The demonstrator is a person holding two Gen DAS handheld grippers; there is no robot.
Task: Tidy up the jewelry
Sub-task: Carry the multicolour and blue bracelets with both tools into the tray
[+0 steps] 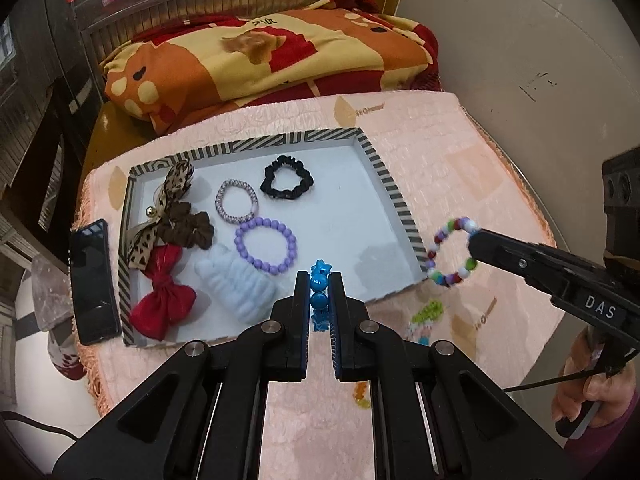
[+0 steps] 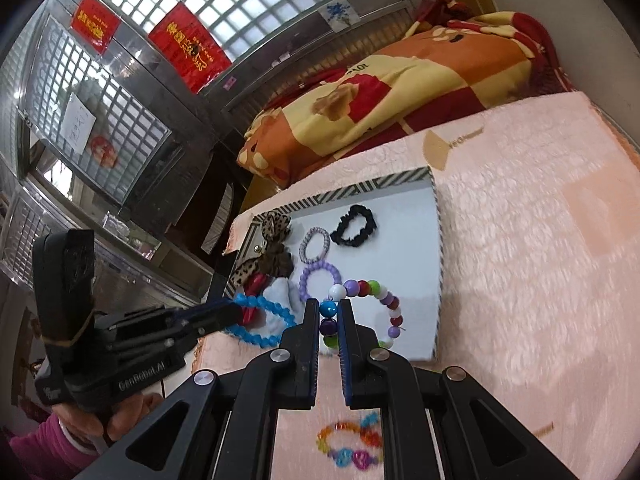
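Note:
My left gripper (image 1: 319,280) is shut on a blue bead bracelet (image 1: 319,293), held over the front edge of the striped-rim tray (image 1: 390,186). In the right wrist view that blue bracelet (image 2: 264,322) hangs as a ring from the left gripper (image 2: 236,312). My right gripper (image 2: 329,312) is shut on a multicolour bead bracelet (image 2: 374,298); the same bracelet (image 1: 450,252) hangs just right of the tray from the right gripper (image 1: 472,246). In the tray lie a purple bead bracelet (image 1: 266,245), a woven hair tie (image 1: 237,201), a black scrunchie (image 1: 287,178), bows and a pale blue scrunchie (image 1: 236,284).
A black phone (image 1: 93,282) lies left of the tray on the pink cloth (image 1: 460,152). More bright bead bracelets (image 2: 350,444) rest on the cloth near me. A folded orange and red blanket (image 1: 272,60) is behind the tray. A hand (image 1: 592,392) grips the right tool.

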